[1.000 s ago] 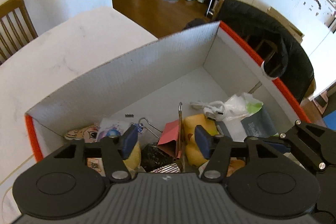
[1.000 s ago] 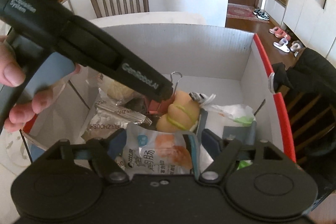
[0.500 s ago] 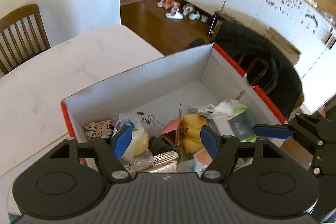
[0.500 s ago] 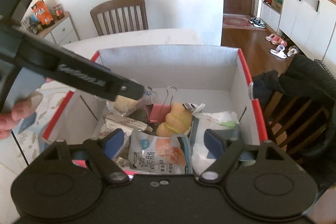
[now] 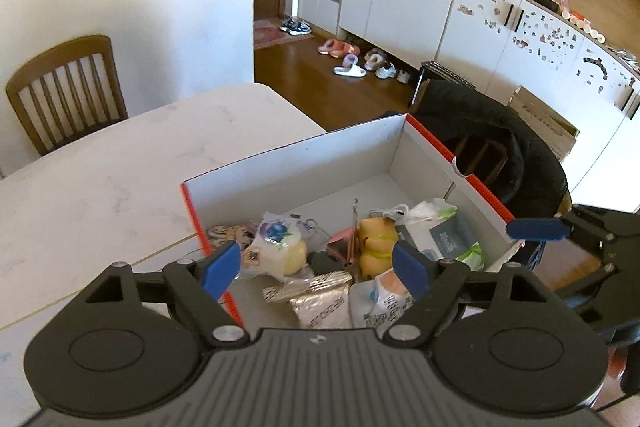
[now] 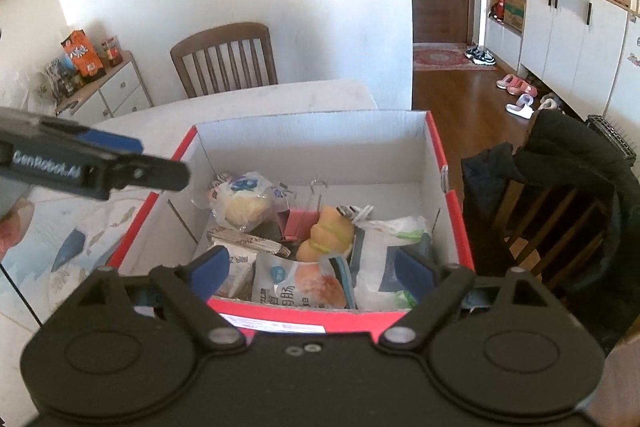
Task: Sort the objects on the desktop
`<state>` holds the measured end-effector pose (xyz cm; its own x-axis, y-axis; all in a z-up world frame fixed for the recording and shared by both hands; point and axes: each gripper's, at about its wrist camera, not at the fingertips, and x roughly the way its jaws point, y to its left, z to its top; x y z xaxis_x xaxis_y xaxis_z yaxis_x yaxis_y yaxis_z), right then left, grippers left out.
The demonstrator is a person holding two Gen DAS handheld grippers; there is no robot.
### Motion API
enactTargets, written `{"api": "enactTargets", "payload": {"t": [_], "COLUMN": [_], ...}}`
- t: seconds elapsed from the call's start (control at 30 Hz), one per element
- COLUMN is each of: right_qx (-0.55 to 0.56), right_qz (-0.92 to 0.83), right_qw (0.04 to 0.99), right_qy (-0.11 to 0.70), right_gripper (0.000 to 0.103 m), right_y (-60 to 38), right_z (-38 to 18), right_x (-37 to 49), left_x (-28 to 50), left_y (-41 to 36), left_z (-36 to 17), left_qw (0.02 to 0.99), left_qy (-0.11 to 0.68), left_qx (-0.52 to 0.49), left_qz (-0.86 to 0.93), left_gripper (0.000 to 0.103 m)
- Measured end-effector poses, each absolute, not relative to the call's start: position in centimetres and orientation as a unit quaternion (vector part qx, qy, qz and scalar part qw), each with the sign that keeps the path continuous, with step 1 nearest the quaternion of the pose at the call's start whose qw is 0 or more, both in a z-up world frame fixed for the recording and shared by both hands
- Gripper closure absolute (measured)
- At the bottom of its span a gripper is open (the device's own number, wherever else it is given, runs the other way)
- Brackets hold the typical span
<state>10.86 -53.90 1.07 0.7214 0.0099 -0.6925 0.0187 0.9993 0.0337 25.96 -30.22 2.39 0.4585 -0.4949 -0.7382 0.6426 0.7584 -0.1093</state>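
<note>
Since a second ago both grippers have lifted up out of the red-edged cardboard box [image 6: 434, 143], so its whole rim now shows at frame centre on the white table [image 5: 120, 179]. The left gripper [image 5: 316, 269] and right gripper [image 6: 310, 267] hang above the near rim, jaws opening and empty. Snack packets [image 6: 298, 281], a yellow toy [image 6: 326, 237] and a pink binder clip [image 6: 300, 223] crowd the box's near half; the far half is bare floor.

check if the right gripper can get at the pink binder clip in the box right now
Probably yes. The right gripper hangs empty, its jaws opening, above the open box, and the pink binder clip stands exposed, though the yellow toy crowds it.
</note>
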Motion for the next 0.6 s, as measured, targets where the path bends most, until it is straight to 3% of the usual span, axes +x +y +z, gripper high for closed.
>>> {"api": "enactTargets", "payload": {"t": [0.1,0.27,0.6], "right_qx": [0.019,0.01,-0.007], "right_qz": [0.001,0.008,0.021], "right_qw": [0.932,0.937,0.941], "right_qy": [0.363,0.35,0.338], "right_gripper": [0.01,0.004,0.001], "right_y": [-53.7,-53.0,-51.2], "right_z": [1.5,1.8,1.8], "right_x": [10.3,9.4,7.5], "left_x": [25.1,23.6,20.6], "left_y": [-29.0,-27.4,-24.6], "left_z": [2.7,2.7,2.4], "left_qw": [0.852,0.855,0.864], "left_qy": [0.394,0.39,0.391], "left_qx": [0.096,0.107,0.099], "left_qz": [-0.331,-0.325,-0.303], "left_gripper": [0.016,0.002,0.0]}}
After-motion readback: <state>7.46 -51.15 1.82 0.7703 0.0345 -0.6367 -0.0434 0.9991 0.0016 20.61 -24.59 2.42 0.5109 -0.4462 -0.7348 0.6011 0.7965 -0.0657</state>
